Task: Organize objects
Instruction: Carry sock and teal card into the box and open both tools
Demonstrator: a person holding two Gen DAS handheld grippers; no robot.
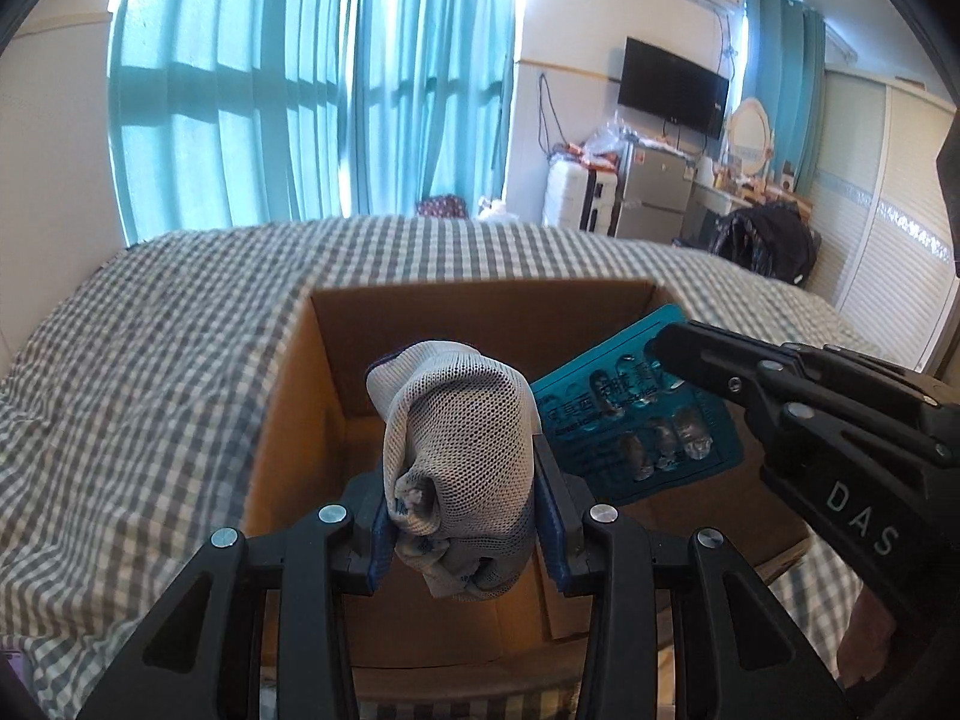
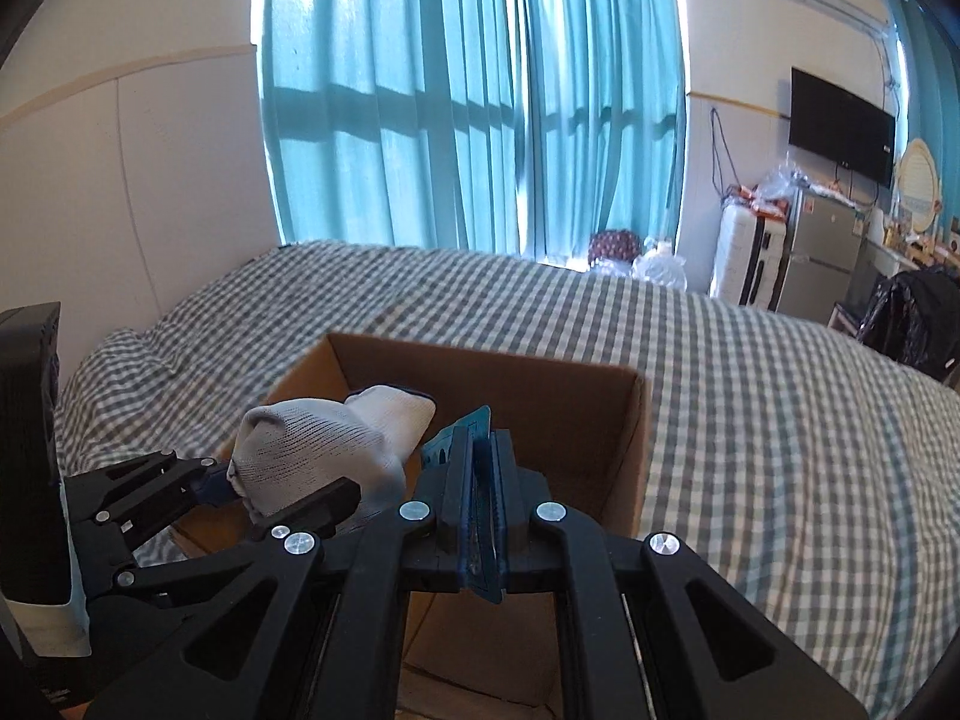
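My left gripper (image 1: 462, 516) is shut on a bunched grey knit glove (image 1: 459, 450) and holds it above the open cardboard box (image 1: 288, 420). My right gripper (image 2: 480, 498) is shut on a teal blister pack of pills (image 2: 477, 456), also above the box (image 2: 624, 444). In the left wrist view the blister pack (image 1: 636, 432) hangs to the right of the glove, pinched by the right gripper (image 1: 660, 348). In the right wrist view the glove (image 2: 324, 450) and left gripper (image 2: 240, 480) sit to the left.
The box rests on a bed with a grey checked cover (image 1: 138, 372). Teal curtains (image 1: 312, 90) hang behind. A wall TV (image 1: 672, 87), a small fridge (image 1: 654, 192) and a cluttered desk stand at the far right.
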